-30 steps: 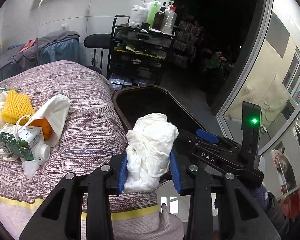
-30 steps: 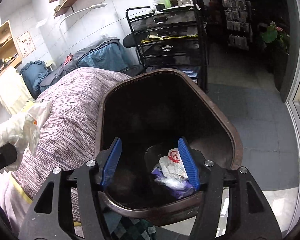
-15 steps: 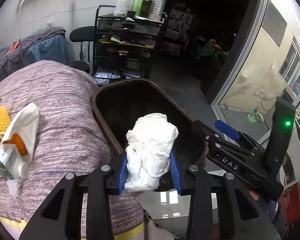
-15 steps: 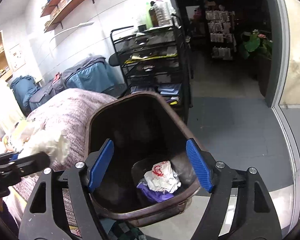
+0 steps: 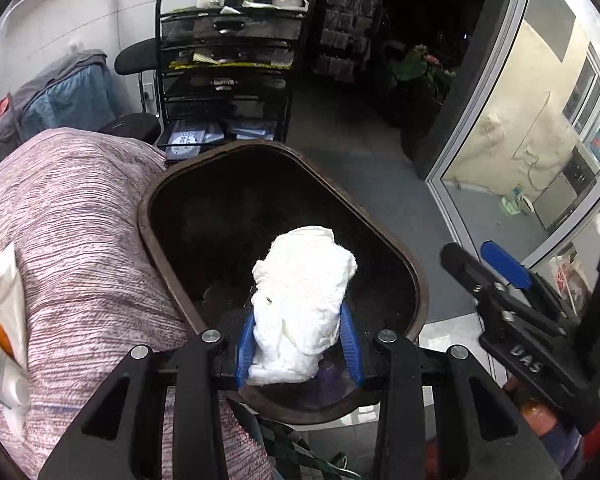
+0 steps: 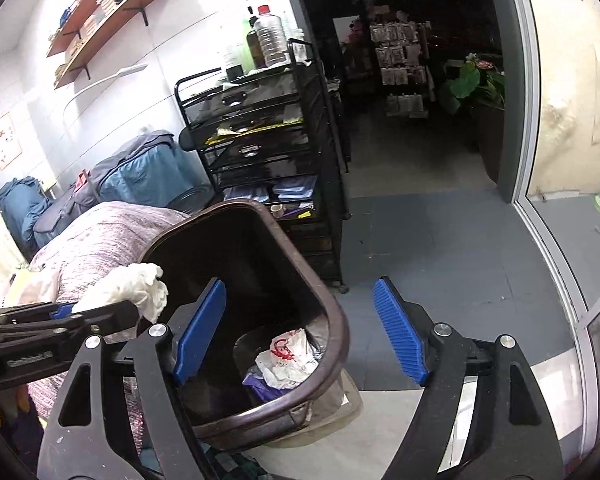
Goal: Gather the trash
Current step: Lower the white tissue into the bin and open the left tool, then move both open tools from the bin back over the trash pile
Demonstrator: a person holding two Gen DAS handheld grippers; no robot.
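A crumpled white tissue wad point(image 5: 304, 276) is clamped between the blue pads of my left gripper point(image 5: 298, 320), which is shut on it. The wad hangs over the open mouth of the dark brown bin point(image 5: 404, 256). In the right wrist view the same wad point(image 6: 140, 284) pokes in from the left above the bin's rim point(image 6: 332, 308). My right gripper point(image 6: 300, 284) stands open and holds nothing, straddling the bin's near right rim. Inside the bin lie a white wrapper with red print point(image 6: 286, 354) and something purple point(image 6: 260, 384).
The bin stands against a mauve striped cover point(image 5: 60, 240), where a white bag and a carton point(image 5: 0, 320) lie at the left edge. Behind the bin is a black mesh cart point(image 5: 228, 72) with bottles on top. A glass door point(image 5: 520, 160) runs along the right, with grey floor between.
My left gripper has carried the wad rightward from the edge of the cover to over the bin's mouth. My right gripper's jaws have widened, and it has shifted toward the bin's right rim.
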